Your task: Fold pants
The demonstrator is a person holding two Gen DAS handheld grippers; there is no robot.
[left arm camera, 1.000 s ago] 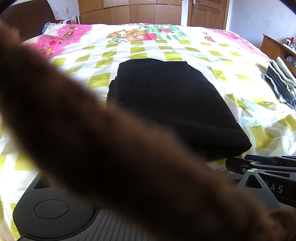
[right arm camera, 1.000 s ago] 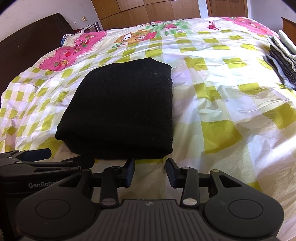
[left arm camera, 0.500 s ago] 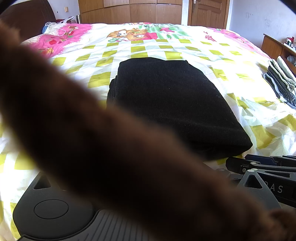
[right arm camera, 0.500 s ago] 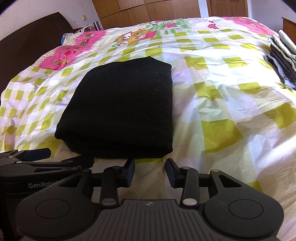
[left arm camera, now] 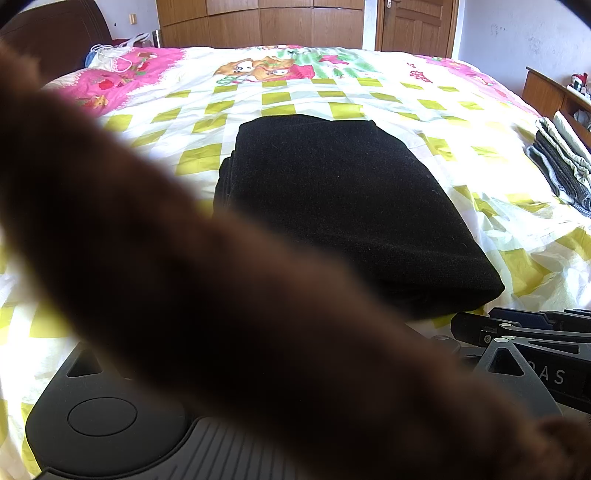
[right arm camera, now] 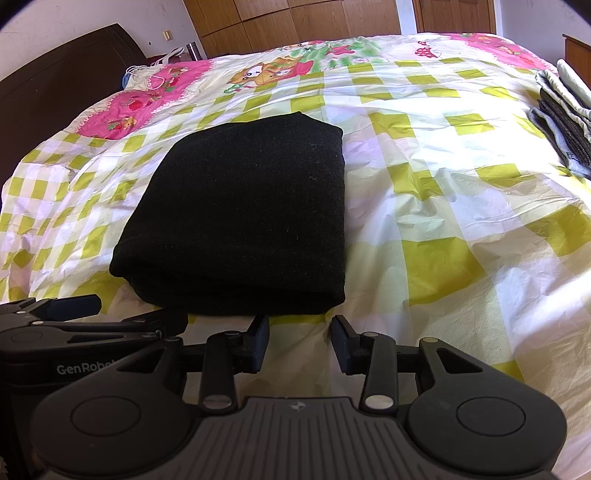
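Observation:
The black pants (right arm camera: pixel 243 206) lie folded into a thick rectangle on the checked bedspread (right arm camera: pixel 443 229), and they also show in the left wrist view as the pants (left arm camera: pixel 343 206). My right gripper (right arm camera: pixel 300 330) stands open just short of the near folded edge, with nothing between its fingers. My left gripper (right arm camera: pixel 136 312) rests beside it at the fold's near left corner, its two fingers apart. In the left wrist view a blurred brown fuzzy band (left arm camera: pixel 207 295) close to the lens hides the left fingers. The right gripper (left arm camera: pixel 476 321) shows at the right there.
A stack of folded grey and pale clothes (right arm camera: pixel 565 110) lies at the bed's right edge. A dark headboard (right arm camera: pixel 55 81) stands on the left, with wooden wardrobes (left arm camera: pixel 266 22) and a door behind the bed. A white cord and bag (right arm camera: pixel 147 74) lie near the pillow.

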